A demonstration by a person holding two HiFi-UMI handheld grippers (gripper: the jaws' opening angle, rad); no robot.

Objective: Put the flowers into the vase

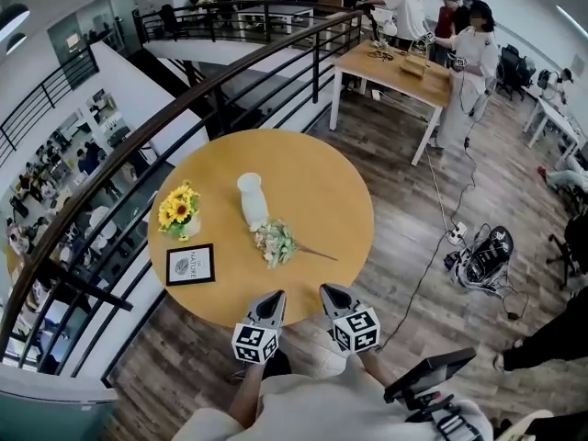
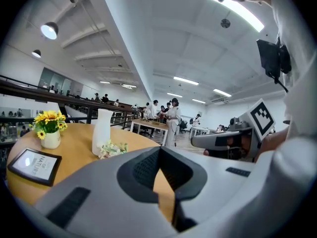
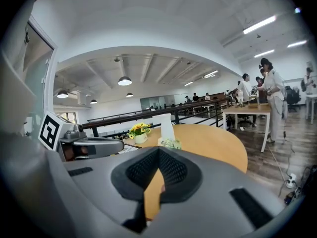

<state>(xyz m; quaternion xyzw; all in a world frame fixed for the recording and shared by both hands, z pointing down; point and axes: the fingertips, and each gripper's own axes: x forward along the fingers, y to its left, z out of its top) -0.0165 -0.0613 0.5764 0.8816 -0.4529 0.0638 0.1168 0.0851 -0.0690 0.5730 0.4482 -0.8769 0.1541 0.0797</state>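
I look over a mezzanine with a grey-brown wood-plank floor (image 1: 404, 246). A round wooden table (image 1: 322, 191) stands by a curved black railing (image 1: 196, 96), and beyond the railing a lower floor (image 1: 64, 168) opens. Farther off, people (image 1: 473, 62) stand around a long table on white legs (image 1: 390, 70). A power strip (image 1: 457, 234) with cables lies on the planks. Strip lights (image 2: 185, 80) and pendant lamps (image 3: 124, 81) are lit under the white ceiling (image 2: 163, 38).

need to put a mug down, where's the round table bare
The right half of the round table is bare, from the white vase and flower bunch out to the rim. The left is crowded: sunflower pot and framed card sit close together.
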